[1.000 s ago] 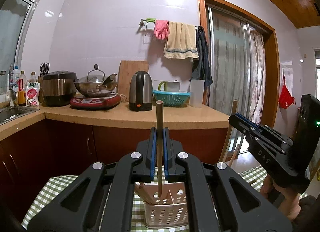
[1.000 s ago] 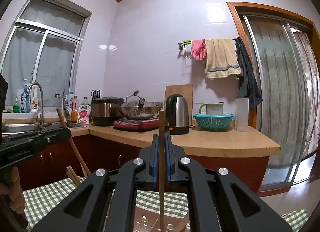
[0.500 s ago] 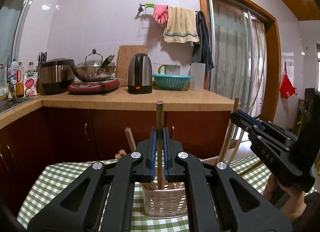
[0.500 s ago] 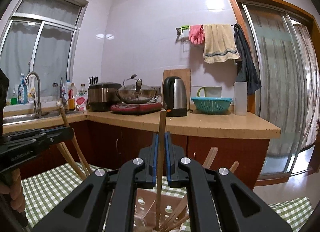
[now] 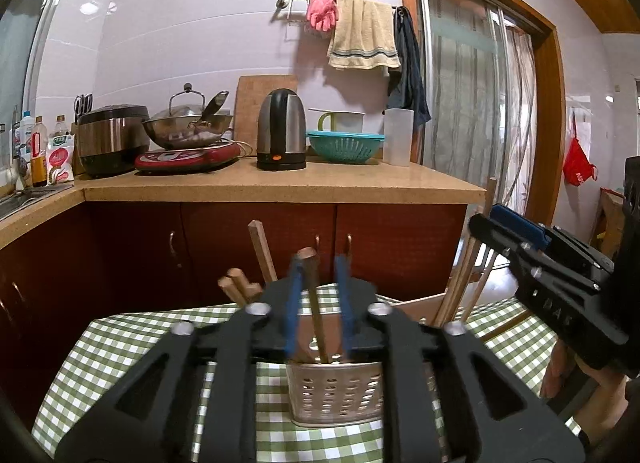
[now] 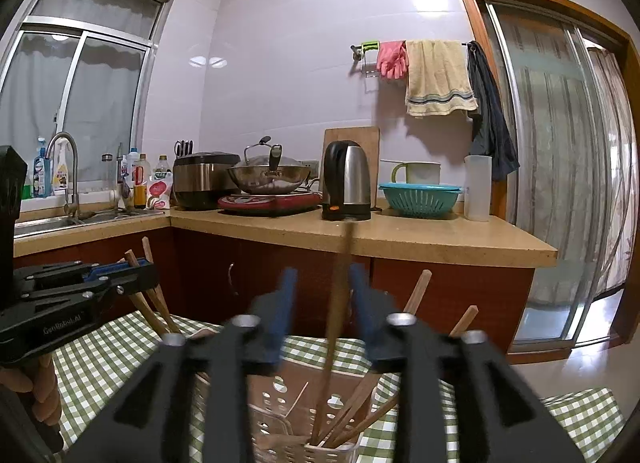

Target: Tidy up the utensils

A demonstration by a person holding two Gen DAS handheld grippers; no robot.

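Left gripper [image 5: 318, 303]: fingers opening right now, blue pads spread and blurred, one wooden chopstick [image 5: 314, 303] standing in the gap, touching neither pad as far as the blur allows.
Left chopstick: upright, tilted slightly, lower end down inside the utensil basket [image 5: 336, 395], rounded top level with the fingertips.
Utensil basket: pale, perforated, sitting on the green checked tablecloth [image 5: 120, 347] directly below the left fingers; more chopsticks [image 5: 262, 251] leaning out of its back left side.
Right gripper [image 6: 326, 303]: fingers opening too, pads apart and smeared with motion, a long chopstick [image 6: 338, 295] between them, clear of the pads on both sides.
Right chopstick: nearly upright, leaning a touch to the right at the top, tip down among other sticks in a second pale perforated holder [image 6: 280, 419] on the same table.
Second holder: several chopsticks fanned out inside, some poking up past the right fingers.
Left gripper seen from the right camera: low at the left edge, a person's hand [image 6: 36, 387] around its grip, chopsticks rising behind it.
Right gripper seen from the left camera: at the right edge, hand underneath, blue pads showing.
Background: kitchen counter [image 5: 280, 183] with kettle [image 5: 281, 129], wok, rice cooker, teal colander; towels on a wall rail.
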